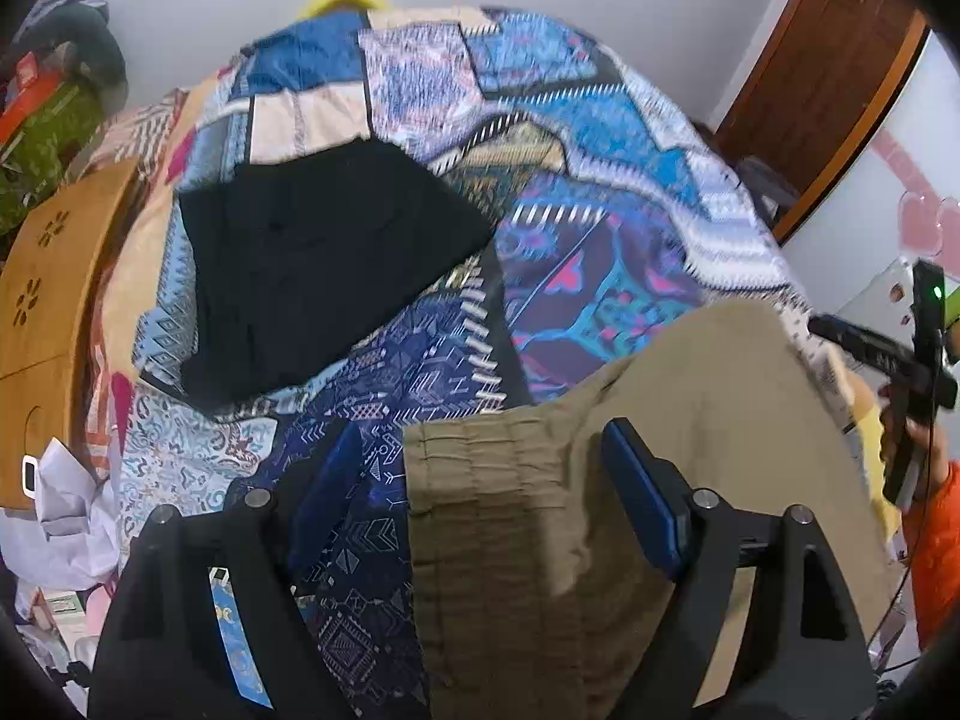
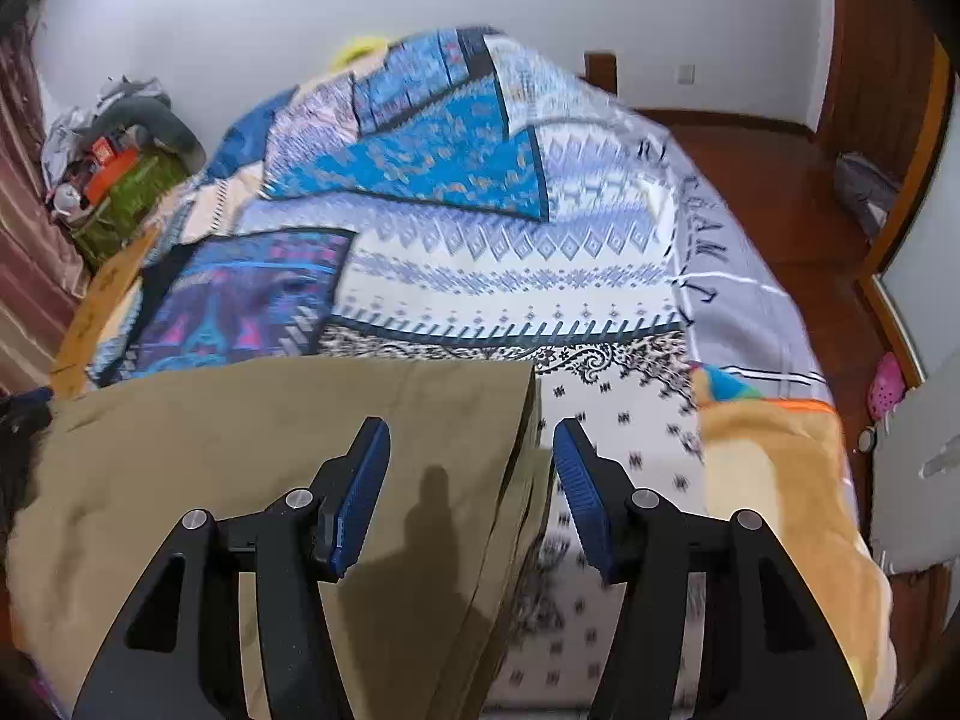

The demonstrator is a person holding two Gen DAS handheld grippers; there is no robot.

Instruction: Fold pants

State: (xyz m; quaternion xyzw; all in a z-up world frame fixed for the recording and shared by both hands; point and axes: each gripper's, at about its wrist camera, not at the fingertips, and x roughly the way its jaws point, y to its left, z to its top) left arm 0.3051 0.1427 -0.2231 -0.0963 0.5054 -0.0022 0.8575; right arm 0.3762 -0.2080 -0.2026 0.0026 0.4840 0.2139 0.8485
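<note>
Khaki pants [image 1: 690, 396] lie flat on a patterned bedspread [image 1: 540, 120]. In the left wrist view their gathered waistband [image 1: 468, 480] lies between my fingers. My left gripper [image 1: 480, 468] is open, its jaws wide apart over the waistband's end. In the right wrist view the pants [image 2: 240, 432] fill the lower left, with their folded edge running down between my fingers. My right gripper [image 2: 471, 450] is open over that edge. The right gripper also shows at the right edge of the left wrist view [image 1: 900, 372].
A folded black garment [image 1: 312, 264] lies further up the bed. A wooden board [image 1: 42, 312] stands at the bed's left side, with clutter and bags [image 2: 114, 168] beyond it. A tan blanket [image 2: 780, 480] covers the bed's right corner. A wooden door [image 1: 828, 72] stands at the right.
</note>
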